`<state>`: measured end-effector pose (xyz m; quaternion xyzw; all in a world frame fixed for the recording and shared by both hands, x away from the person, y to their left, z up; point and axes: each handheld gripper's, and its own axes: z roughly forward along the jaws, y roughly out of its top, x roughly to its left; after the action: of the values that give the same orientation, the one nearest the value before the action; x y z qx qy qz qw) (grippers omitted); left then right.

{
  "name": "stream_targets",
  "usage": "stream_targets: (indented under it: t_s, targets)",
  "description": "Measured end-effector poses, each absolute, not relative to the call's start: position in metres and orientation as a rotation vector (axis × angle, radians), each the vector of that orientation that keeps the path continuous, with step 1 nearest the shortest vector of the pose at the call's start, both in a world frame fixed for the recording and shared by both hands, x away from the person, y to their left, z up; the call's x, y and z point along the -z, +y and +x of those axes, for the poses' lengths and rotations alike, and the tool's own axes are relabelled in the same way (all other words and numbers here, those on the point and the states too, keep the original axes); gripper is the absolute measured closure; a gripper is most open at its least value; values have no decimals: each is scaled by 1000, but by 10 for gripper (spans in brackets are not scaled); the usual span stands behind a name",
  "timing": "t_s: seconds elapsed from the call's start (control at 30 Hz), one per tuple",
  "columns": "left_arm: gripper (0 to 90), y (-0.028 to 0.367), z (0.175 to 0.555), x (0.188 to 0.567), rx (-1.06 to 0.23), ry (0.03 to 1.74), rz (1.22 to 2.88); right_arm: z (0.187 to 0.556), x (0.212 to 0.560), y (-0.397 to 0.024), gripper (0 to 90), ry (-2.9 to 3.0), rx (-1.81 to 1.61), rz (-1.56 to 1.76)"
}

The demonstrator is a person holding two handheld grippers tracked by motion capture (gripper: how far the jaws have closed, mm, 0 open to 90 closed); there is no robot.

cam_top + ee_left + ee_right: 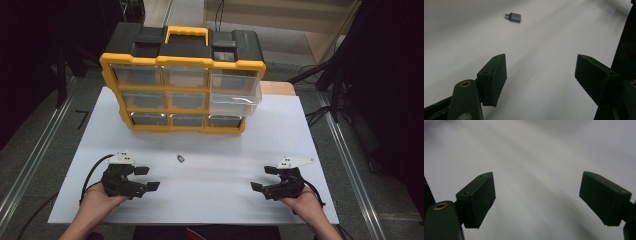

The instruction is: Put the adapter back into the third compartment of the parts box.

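though dim around, white table (210,175) under organizer (182,80)

Left hand (97,200) enters from the bottom edge, palm cupped under the left gripper (148,178), jaws spread wide, nothing between them, pointing toward the middle of the table. Right hand (302,199) mirrors it, holding the right gripper (264,179) with jaws equally wide and empty, pointing inward toward the left one. Both grippers sit low over the surface, well apart. Forearms angle in from the near corners.
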<state>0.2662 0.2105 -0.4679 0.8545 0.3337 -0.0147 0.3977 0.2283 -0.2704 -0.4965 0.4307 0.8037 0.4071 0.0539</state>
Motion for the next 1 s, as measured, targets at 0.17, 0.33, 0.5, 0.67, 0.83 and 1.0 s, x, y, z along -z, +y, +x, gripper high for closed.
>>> stream_targets:
  t_s: [0.17,0.33,0.5,0.67,0.83,1.0]
  targets:
    - [273,210,267,469,-23,869,2192,229,497,-273,200,2467,-1273,1313]
    - [273,209,268,469,1,868,2185,229,496,-275,201,2481,-1273,1302]
    - [273,210,268,469,17,861,2181,229,495,-275,201,2482,-1276,1312]
    - [273,211,269,469,1,869,2181,230,496,-276,202,2492,-1264,1331]
    - [273,211,269,469,4,871,2182,230,496,-275,201,2492,-1256,1329]
    - [273,211,269,470,9,869,2191,231,496,-275,201,2486,-1236,1385]
